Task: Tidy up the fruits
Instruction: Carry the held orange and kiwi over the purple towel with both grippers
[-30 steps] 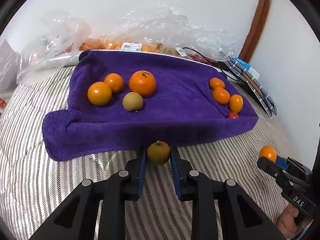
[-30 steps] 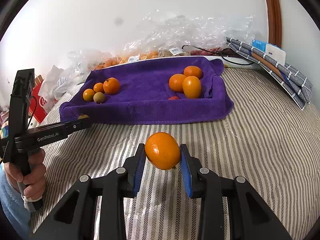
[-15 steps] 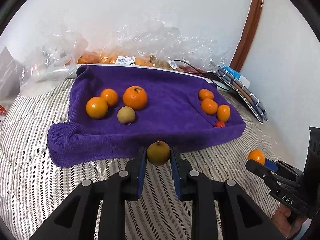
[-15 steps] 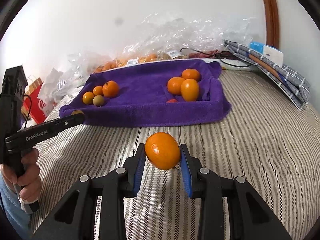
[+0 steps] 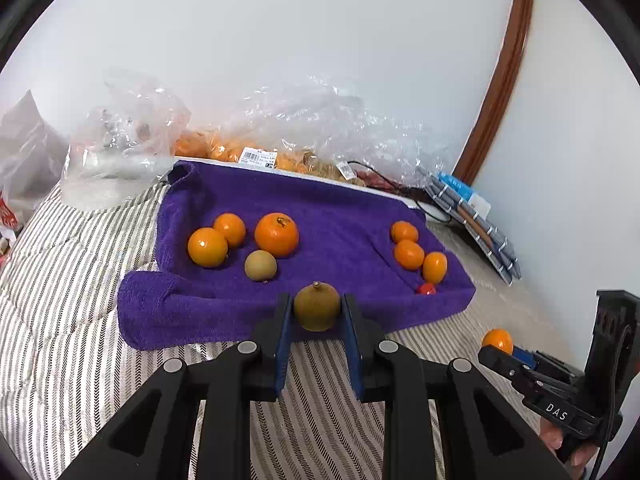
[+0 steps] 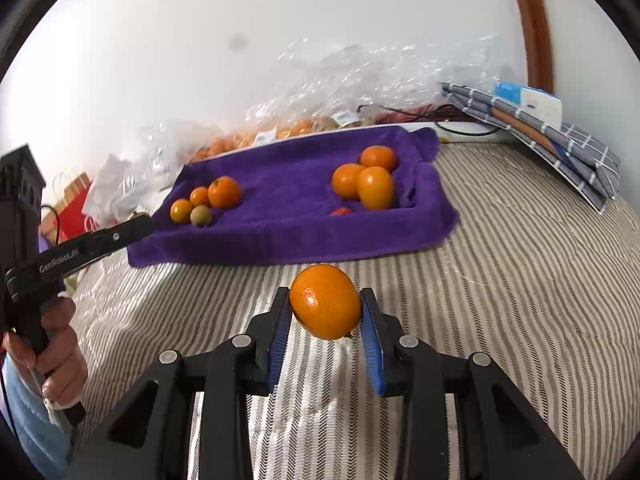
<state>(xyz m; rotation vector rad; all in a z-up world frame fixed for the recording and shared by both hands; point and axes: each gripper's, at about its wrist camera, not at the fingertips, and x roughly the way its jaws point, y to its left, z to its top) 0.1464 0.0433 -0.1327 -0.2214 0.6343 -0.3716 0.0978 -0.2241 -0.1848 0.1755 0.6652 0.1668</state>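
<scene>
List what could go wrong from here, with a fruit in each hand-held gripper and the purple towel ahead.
1. The brown-green fruit is pinched only at its sides by the left hand-held gripper; being round, it might slip out.
2. The orange in the right hand-held gripper is off the striped bedding; if dropped there, it could roll.
3. The purple towel is soft, so a released fruit may roll into the orange cluster.
</scene>
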